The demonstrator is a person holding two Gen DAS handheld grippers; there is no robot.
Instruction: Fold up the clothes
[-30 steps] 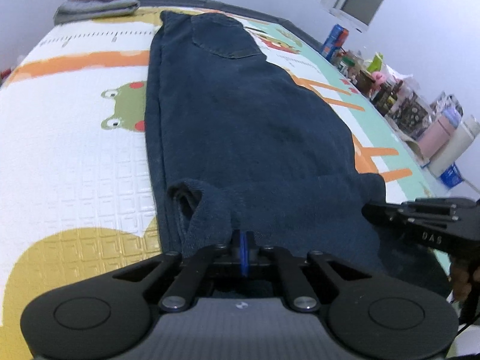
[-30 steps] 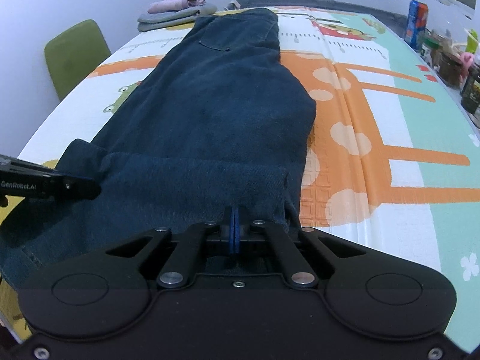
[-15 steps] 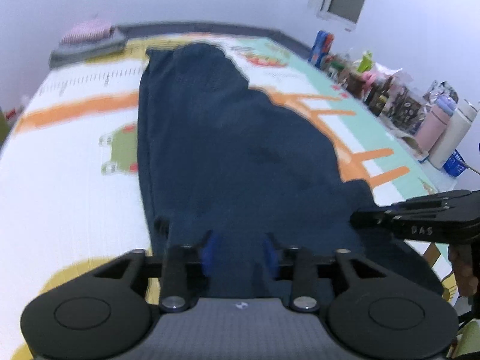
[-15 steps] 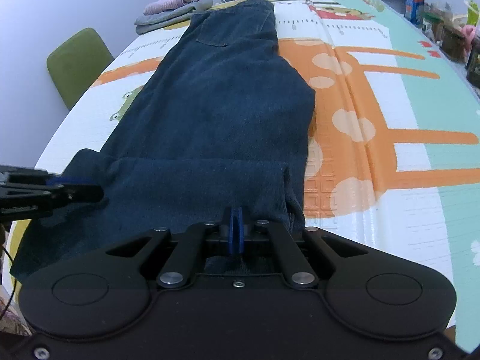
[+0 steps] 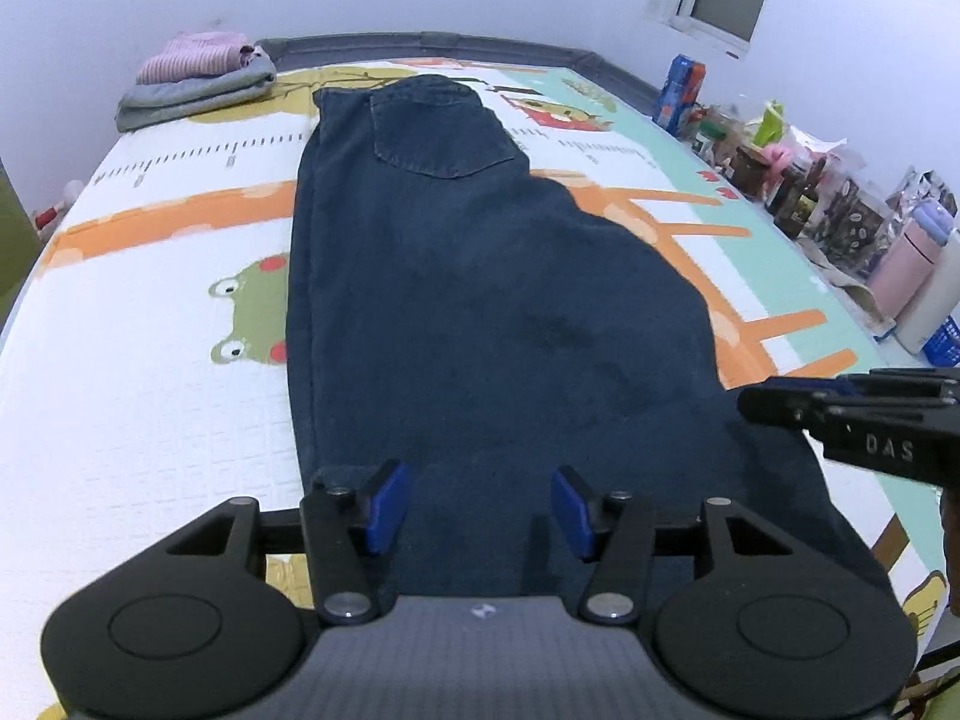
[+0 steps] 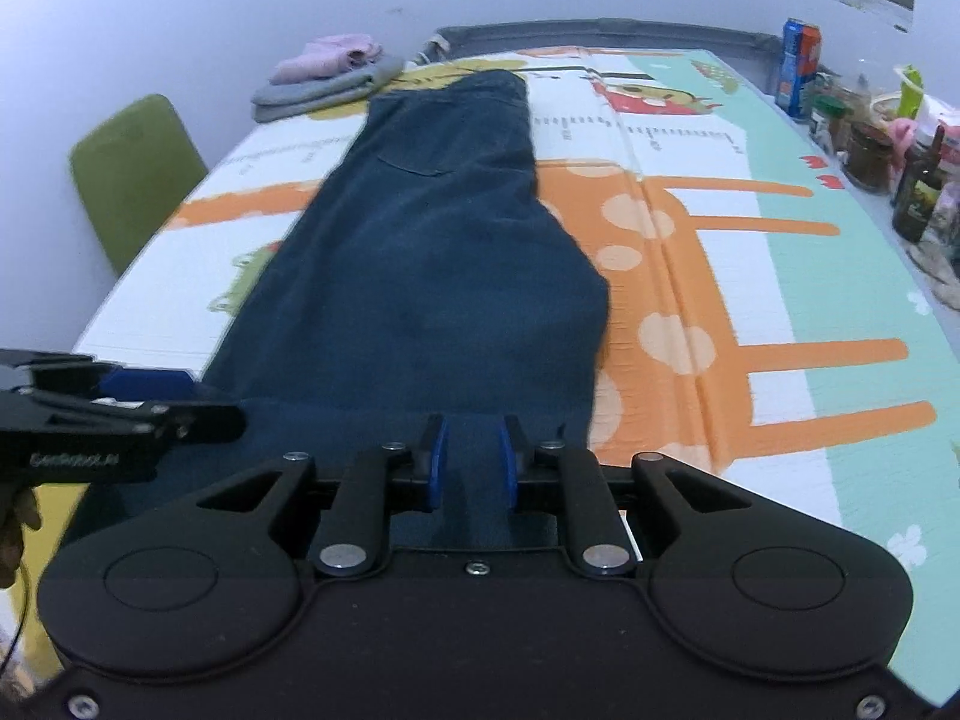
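Denim, dark blue, fills the middle of both views: the jeans (image 5: 480, 312) lie flat along the counter (image 5: 150, 396), folded lengthwise so one leg covers the other, waistband at the far end with a back pocket up, hems at the near edge under the claws. Laid straight like this, the near end is within reach of both claws at once, which would suit lifting the hems toward the waist for a crosswise fold; that is a judgement, and the same flat lie would equally fit cloth just set down and smoothed.

Left claw (image 5: 477, 507) hovers over the near left part of the legs with its blue pads wide apart and nothing between them. Right claw (image 6: 469, 461) sits over the near right part, pads parted by a narrower gap, also gripping nothing; the cloth shows through the gap.

Folded clothes (image 5: 198, 81), grey under pink, are stacked at the far left corner, out of the way. Bottles and jars (image 5: 840, 222) crowd the right edge, well apart from the jeans, and a green chair (image 6: 135, 174) stands off the left side.

Both claw bodies hide the hems themselves, so I cannot tell how neatly they line up. Whether the under leg matches the upper one is hidden too.
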